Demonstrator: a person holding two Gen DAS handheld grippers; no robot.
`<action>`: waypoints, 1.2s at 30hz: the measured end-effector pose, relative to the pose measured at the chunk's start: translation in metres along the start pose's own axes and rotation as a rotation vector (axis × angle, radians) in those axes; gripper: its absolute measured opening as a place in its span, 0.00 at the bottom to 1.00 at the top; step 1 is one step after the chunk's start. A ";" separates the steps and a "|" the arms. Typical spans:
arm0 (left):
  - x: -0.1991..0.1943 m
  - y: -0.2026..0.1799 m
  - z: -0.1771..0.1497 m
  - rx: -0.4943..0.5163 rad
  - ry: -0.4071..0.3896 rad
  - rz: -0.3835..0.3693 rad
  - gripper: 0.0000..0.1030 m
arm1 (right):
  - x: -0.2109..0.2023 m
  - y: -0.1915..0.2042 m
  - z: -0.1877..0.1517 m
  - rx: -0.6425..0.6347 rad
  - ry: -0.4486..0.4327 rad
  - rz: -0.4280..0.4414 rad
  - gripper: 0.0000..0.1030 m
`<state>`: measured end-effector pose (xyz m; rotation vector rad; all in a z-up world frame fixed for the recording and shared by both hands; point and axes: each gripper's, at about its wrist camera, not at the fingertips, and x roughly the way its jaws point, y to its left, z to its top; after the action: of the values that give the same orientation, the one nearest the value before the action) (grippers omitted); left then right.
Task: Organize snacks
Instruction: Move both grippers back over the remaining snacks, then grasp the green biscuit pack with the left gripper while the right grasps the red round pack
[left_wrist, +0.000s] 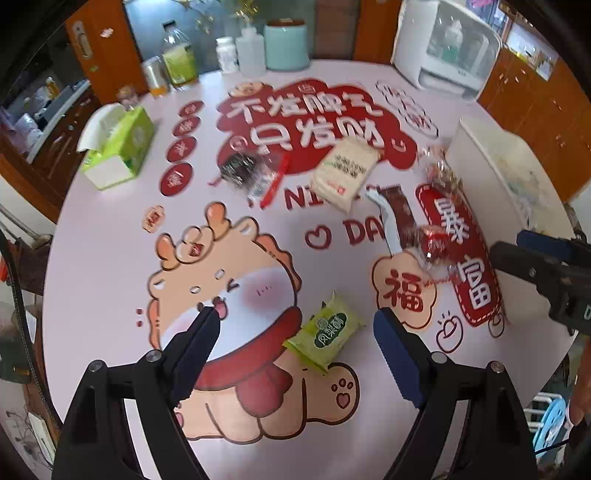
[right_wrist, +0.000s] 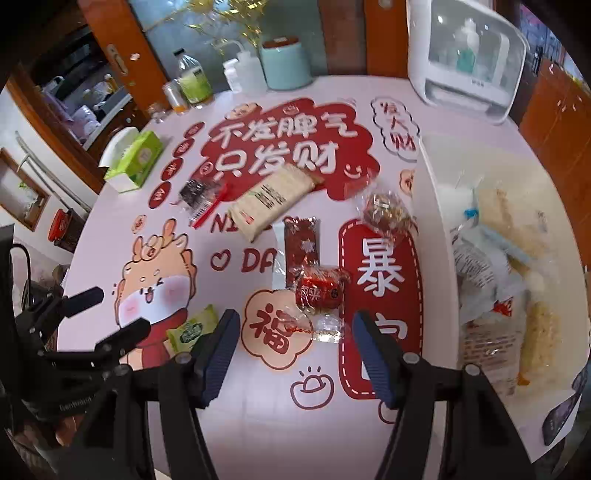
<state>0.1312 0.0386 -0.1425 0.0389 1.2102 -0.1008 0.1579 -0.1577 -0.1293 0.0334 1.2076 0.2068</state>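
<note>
On the bench (right_wrist: 110, 236), the red-wrapped snack (right_wrist: 319, 291) is lined up ahead of the wide, empty right gripper (right_wrist: 291, 350); a grasp is judged next, then transfer into the white bin (right_wrist: 432, 258). The left gripper (left_wrist: 295, 332) is held wide over the green snack packet (left_wrist: 325, 330).

We're in a home, looks like a dining room: a round table (right_wrist: 110, 229) under a pink cloth printed with a cartoon dragon and festive red Chinese greetings, wooden doors and cabinets (left_wrist: 546, 96) all around it. Along the far edge sit everyday household bits: a green tissue box (left_wrist: 118, 147), a clear drink bottle (right_wrist: 192, 79), a white squeeze bottle (right_wrist: 247, 72), a pale teal canister (left_wrist: 286, 46) and a white countertop appliance with a clear door (right_wrist: 465, 55). Packaged snacks (right_wrist: 273, 199) lie scattered mid-table beside a white storage bin (right_wrist: 436, 229) with more packets inside.
</note>
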 end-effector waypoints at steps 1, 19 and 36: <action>0.006 -0.002 0.000 0.007 0.014 -0.004 0.82 | 0.005 -0.001 0.000 0.009 0.010 -0.006 0.62; 0.074 -0.006 -0.006 0.072 0.188 -0.056 0.82 | 0.068 -0.024 0.014 0.116 0.120 -0.013 0.62; 0.100 -0.027 -0.018 0.175 0.234 -0.041 0.60 | 0.107 -0.019 0.014 0.123 0.197 -0.026 0.53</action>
<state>0.1464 0.0075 -0.2417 0.1832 1.4335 -0.2438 0.2097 -0.1562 -0.2253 0.1067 1.4158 0.1147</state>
